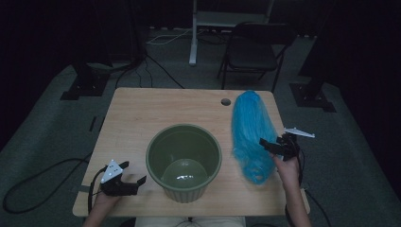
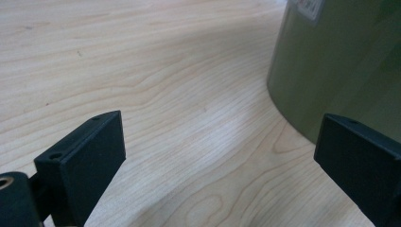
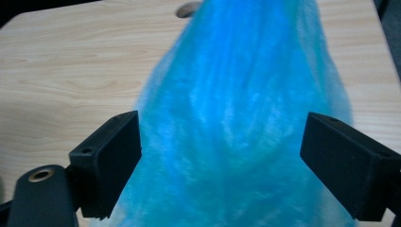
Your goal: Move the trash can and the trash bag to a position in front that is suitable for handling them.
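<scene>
A long bright-blue fluffy bundle (image 1: 252, 130) (image 3: 246, 113) lies lengthwise on the right side of the wooden table (image 1: 137, 113). My right gripper (image 1: 279, 144) (image 3: 222, 161) is open, hovering over the bundle's near right part with a jaw on either side of it. An olive-green pot (image 1: 184, 161) (image 2: 340, 61) stands upright at the table's middle front, empty inside. My left gripper (image 1: 126, 178) (image 2: 217, 161) is open near the front left corner, low over bare wood, just left of the pot's wall.
A round cable hole (image 1: 226, 101) (image 3: 188, 8) sits in the table near its far edge, beside the bundle's far end. A folding chair (image 1: 253, 52) and a stand leg (image 1: 193, 38) are on the floor behind the table. Cables (image 1: 42, 175) trail on the floor at left.
</scene>
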`<state>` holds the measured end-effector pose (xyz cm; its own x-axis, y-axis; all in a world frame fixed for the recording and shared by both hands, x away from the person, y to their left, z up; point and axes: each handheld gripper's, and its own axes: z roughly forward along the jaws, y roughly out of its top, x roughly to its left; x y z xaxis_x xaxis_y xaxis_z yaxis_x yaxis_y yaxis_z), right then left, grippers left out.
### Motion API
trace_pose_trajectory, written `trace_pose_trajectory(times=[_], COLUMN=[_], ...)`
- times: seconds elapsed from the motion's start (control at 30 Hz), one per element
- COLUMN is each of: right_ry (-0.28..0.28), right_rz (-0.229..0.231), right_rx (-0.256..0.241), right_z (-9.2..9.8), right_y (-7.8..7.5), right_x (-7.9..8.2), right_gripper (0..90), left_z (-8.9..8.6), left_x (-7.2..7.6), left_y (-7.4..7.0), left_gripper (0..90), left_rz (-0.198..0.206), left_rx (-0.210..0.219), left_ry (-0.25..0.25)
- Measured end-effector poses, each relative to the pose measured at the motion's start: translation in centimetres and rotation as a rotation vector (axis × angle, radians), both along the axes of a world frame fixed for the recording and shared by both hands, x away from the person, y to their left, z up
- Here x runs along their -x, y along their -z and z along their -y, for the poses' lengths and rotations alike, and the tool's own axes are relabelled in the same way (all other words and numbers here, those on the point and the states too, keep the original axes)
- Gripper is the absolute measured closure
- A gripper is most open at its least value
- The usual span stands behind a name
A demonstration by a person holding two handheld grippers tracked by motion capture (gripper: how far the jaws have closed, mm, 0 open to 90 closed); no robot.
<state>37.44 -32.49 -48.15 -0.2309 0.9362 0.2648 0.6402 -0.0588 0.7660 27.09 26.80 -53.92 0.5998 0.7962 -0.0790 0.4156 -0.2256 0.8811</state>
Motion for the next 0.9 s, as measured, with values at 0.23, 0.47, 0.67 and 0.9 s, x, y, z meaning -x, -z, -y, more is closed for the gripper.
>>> trace_pose_trajectory(times=[0.23,0.47,0.67,0.9], right_ry=[0.091,0.128,0.108,0.065], right_rz=[-0.054,-0.123,-0.182,-0.167], right_rx=[0.065,0.134,0.103,0.264], right_z=[2.0,3.5,4.3,2.4], right_y=[1.6,3.7,4.8,5.4], right_x=[-0.9,-1.4,-1.8,-1.7], right_gripper=[12.3,15.1,30.3,39.8], left_z=[0.2,0.0,0.1,0.5], left_x=[0.4,0.5,0.5,0.4], left_y=[0.0,-0.3,-0.1,0.0], left_gripper=[3.3,3.3,3.3,3.3], left_rz=[0.005,0.013,0.004,-0.001], left_rx=[-0.006,0.029,0.026,0.013], left_ry=[0.016,0.028,0.052,0.066])
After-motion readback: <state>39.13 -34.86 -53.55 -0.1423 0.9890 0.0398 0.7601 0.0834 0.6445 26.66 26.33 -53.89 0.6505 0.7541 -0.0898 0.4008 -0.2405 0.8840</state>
